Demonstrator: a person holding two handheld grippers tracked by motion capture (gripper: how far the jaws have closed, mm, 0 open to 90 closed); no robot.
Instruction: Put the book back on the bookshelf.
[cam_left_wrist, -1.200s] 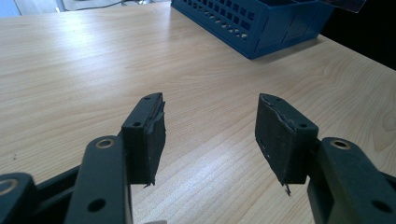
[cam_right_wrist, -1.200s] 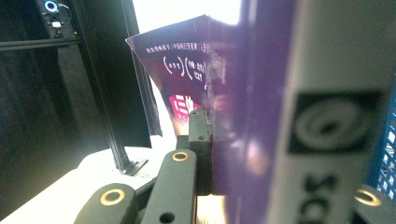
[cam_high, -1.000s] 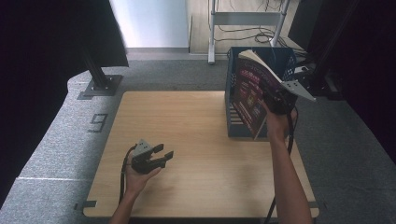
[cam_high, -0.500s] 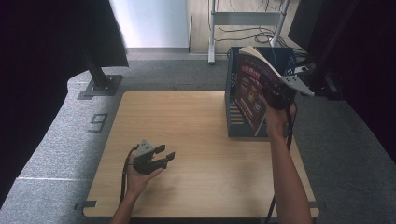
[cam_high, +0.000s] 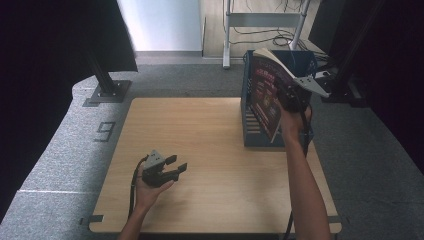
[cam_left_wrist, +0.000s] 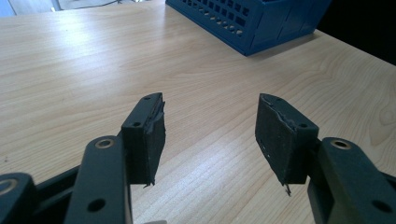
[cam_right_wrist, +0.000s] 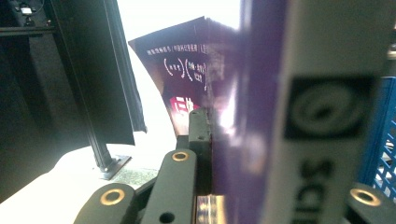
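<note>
High view: right claw (cam_high: 289, 98) clamps book (cam_high: 265, 95) above crate (cam_high: 255, 117); could slip, cover flopping. Left claw (cam_high: 172, 166) gapes idle over tabletop (cam_high: 210, 150).

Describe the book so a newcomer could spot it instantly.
Start at the wooden table and go to the blue slotted crate at its far right edge. Above it, the right claw grips the book: dark purple cover, red and white print, tilted, pages uppermost.
</note>
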